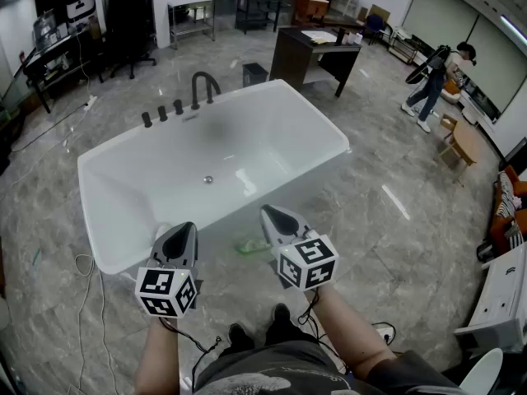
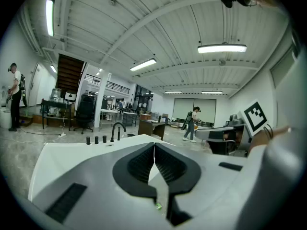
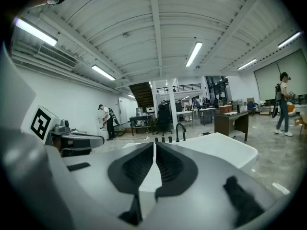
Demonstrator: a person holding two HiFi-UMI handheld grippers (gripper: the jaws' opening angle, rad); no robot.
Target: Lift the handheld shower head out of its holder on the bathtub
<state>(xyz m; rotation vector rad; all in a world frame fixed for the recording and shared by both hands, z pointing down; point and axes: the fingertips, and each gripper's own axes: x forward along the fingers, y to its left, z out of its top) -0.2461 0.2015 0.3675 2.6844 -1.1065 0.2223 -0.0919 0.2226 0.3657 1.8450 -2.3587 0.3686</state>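
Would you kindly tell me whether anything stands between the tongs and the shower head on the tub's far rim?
Only the bathtub: the left tongs and the right tongs hover at its near rim, and the black fittings stand across the open basin. Nothing else blocks them.

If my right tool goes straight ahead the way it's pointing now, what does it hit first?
Most likely the white bathtub, its basin or rim, before reaching the black faucet; depth is unclear.

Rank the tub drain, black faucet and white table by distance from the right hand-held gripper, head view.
1. Drain, in the tub, nearest the right hand-held gripper.
2. Black faucet, tub's far rim.
3. White table, back of the room.
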